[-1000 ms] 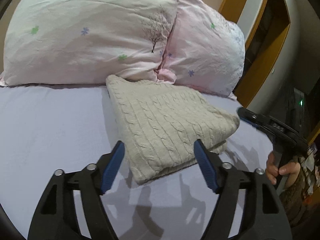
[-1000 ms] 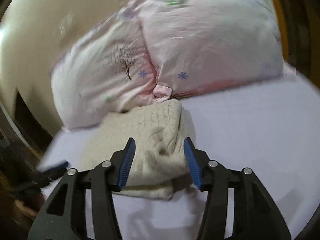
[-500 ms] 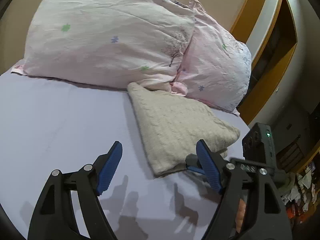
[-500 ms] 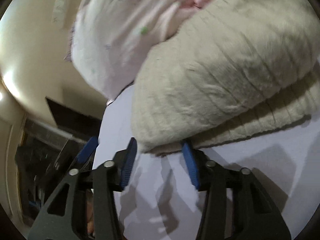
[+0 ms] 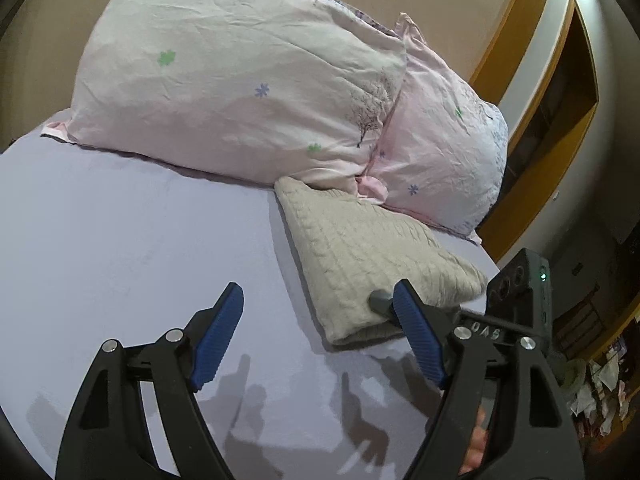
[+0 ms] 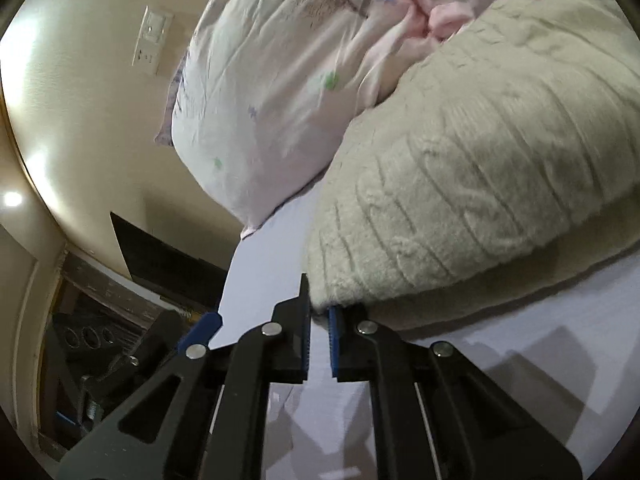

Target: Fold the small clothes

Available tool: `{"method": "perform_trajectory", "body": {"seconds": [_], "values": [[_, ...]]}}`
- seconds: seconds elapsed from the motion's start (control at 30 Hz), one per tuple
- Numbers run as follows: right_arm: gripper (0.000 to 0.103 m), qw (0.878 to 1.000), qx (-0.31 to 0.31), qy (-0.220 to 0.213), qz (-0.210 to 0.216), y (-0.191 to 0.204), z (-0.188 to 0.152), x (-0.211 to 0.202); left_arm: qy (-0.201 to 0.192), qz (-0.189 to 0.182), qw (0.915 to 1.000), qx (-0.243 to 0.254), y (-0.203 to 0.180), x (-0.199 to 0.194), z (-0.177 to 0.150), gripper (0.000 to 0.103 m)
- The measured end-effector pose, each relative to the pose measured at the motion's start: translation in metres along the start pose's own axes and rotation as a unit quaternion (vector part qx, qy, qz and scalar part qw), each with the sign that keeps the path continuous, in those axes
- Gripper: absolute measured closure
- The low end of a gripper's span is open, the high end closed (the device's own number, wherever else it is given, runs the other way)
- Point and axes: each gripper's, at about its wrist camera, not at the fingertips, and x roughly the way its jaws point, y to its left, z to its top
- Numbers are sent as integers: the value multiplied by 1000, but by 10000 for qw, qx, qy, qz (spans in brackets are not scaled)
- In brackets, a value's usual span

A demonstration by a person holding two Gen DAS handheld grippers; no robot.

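A folded cream cable-knit sweater [image 5: 372,252] lies on the lilac bed sheet [image 5: 120,240] against the pillows. It fills the right wrist view [image 6: 480,184]. My left gripper [image 5: 320,336] is open and empty above the sheet, left of the sweater's near corner. My right gripper [image 6: 318,320] is nearly closed, its blue pads pinching the sweater's near edge. In the left wrist view the right gripper's tip [image 5: 380,300] sits at that same near edge, partly behind my left gripper's right finger [image 5: 420,344].
Two pale pink floral pillows [image 5: 240,80] [image 5: 444,152] stand behind the sweater. The bed's right edge drops toward a wooden doorway [image 5: 560,120] and floor clutter [image 5: 600,380]. A wall switch plate [image 6: 150,40] and dark furniture [image 6: 160,256] lie beyond the bed's far side.
My right gripper has come down low to the sweater's near edge and closed from open onto it. My left gripper has drawn back and to the left, still open.
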Motion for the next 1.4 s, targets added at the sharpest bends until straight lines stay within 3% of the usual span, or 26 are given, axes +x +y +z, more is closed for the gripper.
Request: {"method": "perform_trajectory", "body": {"seconds": [0.07, 0.2, 0.3, 0.37, 0.43, 0.53, 0.57, 0.63, 0.67, 0.77, 0.83, 0.87, 0.9, 0.93, 0.97, 1.07, 1.17, 1.27, 1.4], "values": [[95, 9995, -81, 220, -199, -4, -1, 11, 38, -18, 10000, 15, -1, 1, 1, 25], [74, 9951, -739, 607, -261, 5, -9, -13, 127, -89, 9996, 228, -12, 5, 0, 20], [74, 9865, -1614, -161, -214, 25, -11, -77, 202, -255, 9986, 423, -29, 14, 0, 18], [74, 9731, -2018, -952, -576, 35, -1, -116, 233, -368, 9976, 537, -43, 25, 1, 18], [76, 9663, -2055, -1218, -956, 33, 22, -127, 270, -483, 9966, 616, -63, 42, 4, 18], [77, 9529, -2272, -928, -1784, 24, 51, -103, 307, -543, 9957, 680, -81, 64, 3, 18], [79, 9380, -2446, -609, -2378, 18, 55, -86, 391, -485, 9951, 762, -85, 72, 1, 18], [85, 9112, -2489, 152, -3278, -9, 54, -56, 974, -33, 9896, 1060, -91, 100, -9, 19], [86, 9145, -2497, 139, -3180, -15, 52, -55, 1159, 37, 9867, 1142, -91, 108, -14, 19], [86, 9183, -2459, 36, -3102, -12, 49, -68, 1091, 289, 9813, 1561, -98, 109, -27, 19], [64, 9304, -2412, -273, -2747, -2, 38, -90, 944, 322, 9833, 1521, -98, 96, -31, 19], [31, 9349, -2423, -385, -2565, -3, 30, -102, 871, 292, 9848, 1475, -97, 88, -33, 19], [7, 9381, -2460, -609, -2360, 1, 19, -118, 774, 312, 9864, 1418, -94, 78, -37, 17], [3, 9374, -2512, -773, -2286, 7, 14, -126, 705, 395, 9869, 1399, -94, 72, -41, 14], [2, 9357, -2579, -919, -2226, 8, 6, -136, 638, 561, 9870, 1362, -92, 65, -46, 7], [2, 9284, -2608, -1001, -2449, 2, -10, -142, 515, 1036, 9845, 1320, -89, 57, -57, 4], [2, 9167, -2526, -627, -3033, -9, -10, -120, 646, 1160, 9841, 1181, -81, 65, -58, 3], [2, 9181, -2405, -327, -3132, -20, -6, -103, 768, 1234, 9836, 1064, -73, 74, -57, 2], [2, 9090, -2404, -53, -3404, -22, -6, -89, 994, 1410, 9798, 1015, -67, 85, -60, 1]]}}
